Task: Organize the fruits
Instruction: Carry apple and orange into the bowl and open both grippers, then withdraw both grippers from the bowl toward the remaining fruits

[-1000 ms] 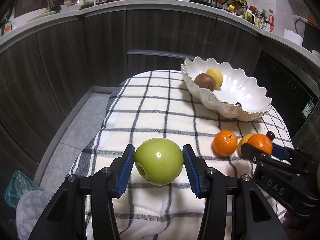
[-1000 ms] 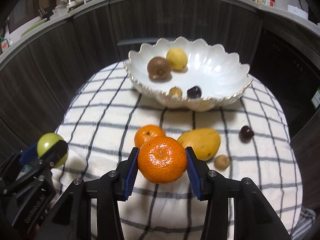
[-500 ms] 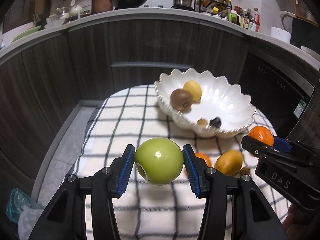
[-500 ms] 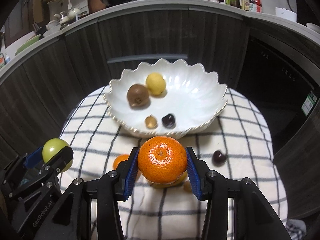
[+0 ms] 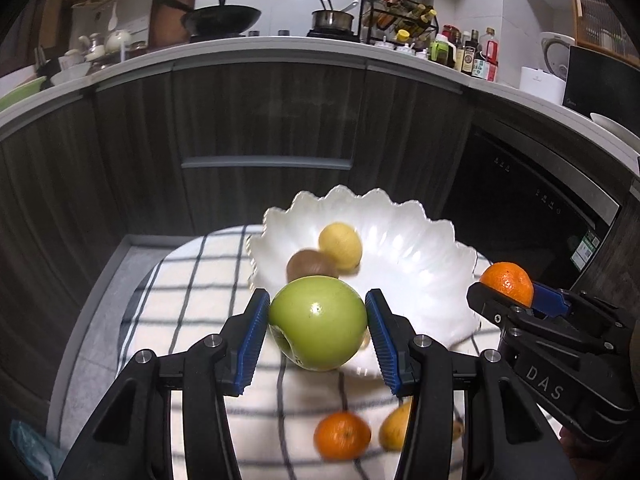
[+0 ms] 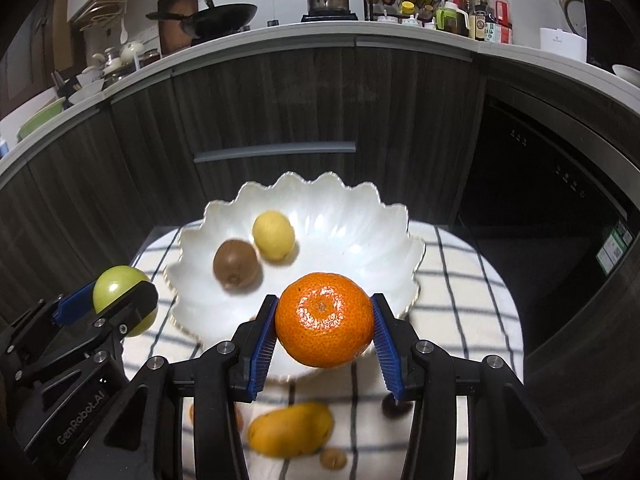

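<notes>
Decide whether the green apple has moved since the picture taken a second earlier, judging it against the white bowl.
Yes. The green apple, clamped in the left gripper, has left the cloth and travelled up toward the white bowl, now overlapping its near rim.

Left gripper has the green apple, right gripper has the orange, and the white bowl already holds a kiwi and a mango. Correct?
Not quite. The yellow fruit beside the kiwi in the white bowl is a lemon; the mango lies on the checked cloth in front of the bowl, as the right wrist view shows. The rest holds: left gripper on the green apple, right gripper on the orange.
</notes>
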